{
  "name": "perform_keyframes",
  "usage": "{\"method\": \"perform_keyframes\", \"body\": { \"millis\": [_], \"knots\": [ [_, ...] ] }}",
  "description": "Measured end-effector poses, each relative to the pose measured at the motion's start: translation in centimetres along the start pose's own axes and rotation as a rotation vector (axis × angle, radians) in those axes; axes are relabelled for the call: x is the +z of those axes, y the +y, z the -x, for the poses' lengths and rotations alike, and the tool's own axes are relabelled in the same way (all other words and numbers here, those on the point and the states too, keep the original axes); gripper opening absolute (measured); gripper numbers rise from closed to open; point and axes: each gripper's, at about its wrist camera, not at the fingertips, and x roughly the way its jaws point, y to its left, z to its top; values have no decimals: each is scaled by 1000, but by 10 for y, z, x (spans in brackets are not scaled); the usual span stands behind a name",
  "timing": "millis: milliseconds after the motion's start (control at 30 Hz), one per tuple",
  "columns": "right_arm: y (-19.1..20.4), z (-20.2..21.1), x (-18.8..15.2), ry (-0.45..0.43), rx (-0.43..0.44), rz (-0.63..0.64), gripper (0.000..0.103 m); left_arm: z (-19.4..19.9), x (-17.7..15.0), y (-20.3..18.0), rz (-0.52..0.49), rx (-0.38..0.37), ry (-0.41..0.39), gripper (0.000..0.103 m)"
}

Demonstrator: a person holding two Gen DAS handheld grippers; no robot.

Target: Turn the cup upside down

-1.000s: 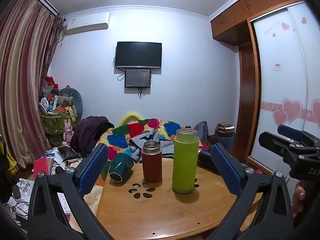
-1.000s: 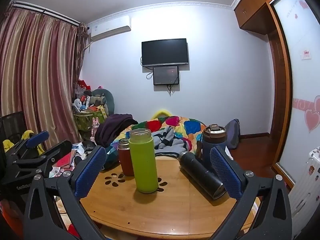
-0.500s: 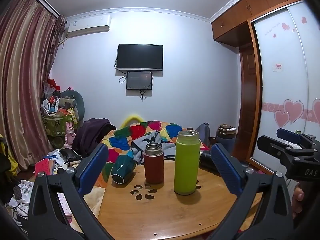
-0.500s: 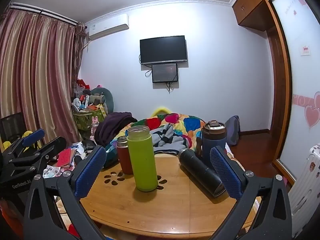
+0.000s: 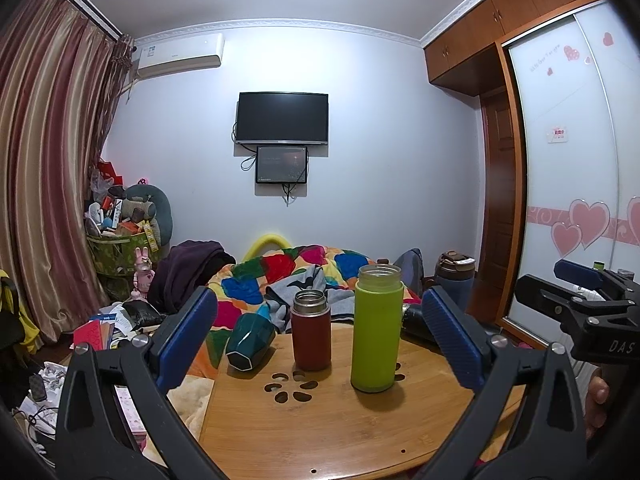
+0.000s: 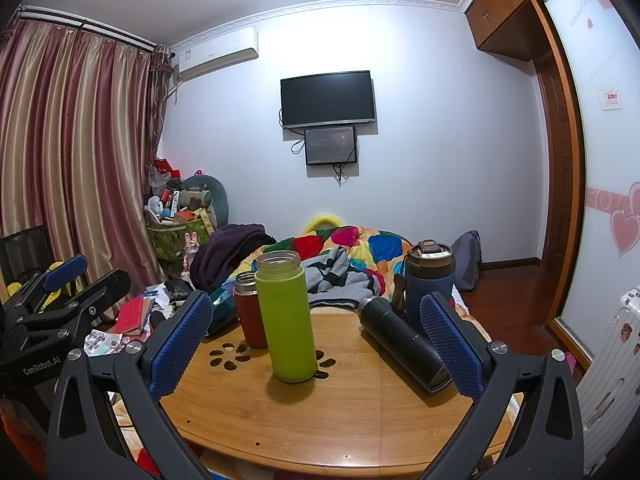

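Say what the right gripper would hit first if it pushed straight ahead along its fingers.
Probably the green bottle: it stands upright on the table, near the middle of the open right gripper. Depth is unclear.

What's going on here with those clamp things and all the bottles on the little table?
A person holds a two-finger gripper in each hand, and both the left gripper and the right gripper hang open over a round wooden table, holding nothing. On it stand a green cup and a red flask, both upright with open tops. A teal cup and a black flask lie on their sides. The job is to flip a cup upside down; none has been gripped yet.
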Motion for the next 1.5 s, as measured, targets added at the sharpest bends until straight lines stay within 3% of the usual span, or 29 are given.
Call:
{"method": "perform_keyframes", "body": {
  "millis": [1500],
  "knots": [
    [3, 2, -2, -2, 5, 0, 103, 1, 1, -4, -6, -7, 4, 103]
  ]
}}
